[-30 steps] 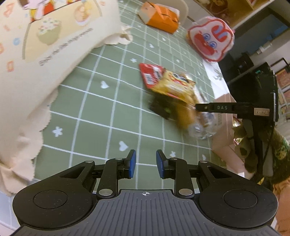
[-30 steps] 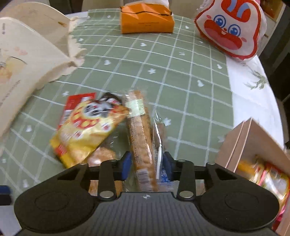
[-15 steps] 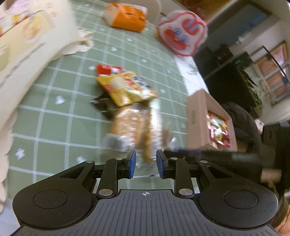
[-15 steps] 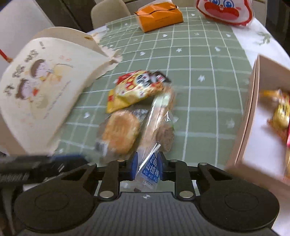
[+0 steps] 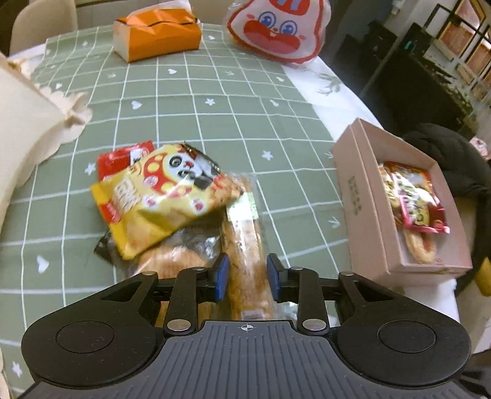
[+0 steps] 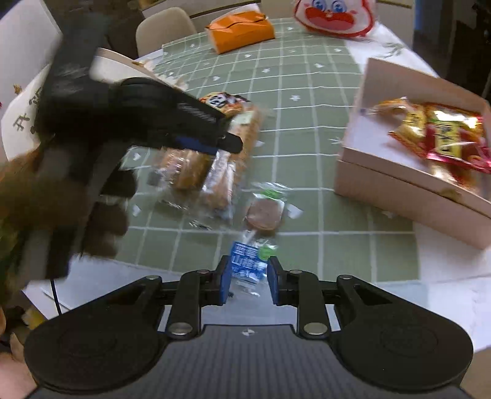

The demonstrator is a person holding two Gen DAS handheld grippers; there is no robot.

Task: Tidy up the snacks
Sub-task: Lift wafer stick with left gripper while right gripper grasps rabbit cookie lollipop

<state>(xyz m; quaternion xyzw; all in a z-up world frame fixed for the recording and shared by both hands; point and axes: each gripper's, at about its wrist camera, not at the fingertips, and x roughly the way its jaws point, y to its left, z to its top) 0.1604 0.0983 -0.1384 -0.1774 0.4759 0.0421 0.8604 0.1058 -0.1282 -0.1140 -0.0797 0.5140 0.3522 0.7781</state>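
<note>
A pile of snacks lies on the green checked tablecloth (image 5: 190, 101). A yellow panda chip bag (image 5: 162, 193) lies on top, with a red pack (image 5: 122, 155) behind it. My left gripper (image 5: 247, 277) is open, its jaws either side of a long biscuit pack (image 5: 245, 245). In the right wrist view the left gripper (image 6: 196, 135) hovers over the same pile. My right gripper (image 6: 248, 280) is open around the blue end of a clear-wrapped brown cake pack (image 6: 264, 214). A pink box (image 5: 399, 196) at the right holds several snack packs (image 6: 442, 138).
An orange tissue box (image 5: 156, 33) and a white-red rabbit bag (image 5: 276, 27) stand at the far side. A cream illustrated paper bag (image 5: 27, 122) lies at the left. The table edge and a dark chair (image 5: 454, 165) are at the right.
My left gripper swung over the pile and opened around the long biscuit pack. My right gripper pulled back and opened around the blue end of the cake pack.
</note>
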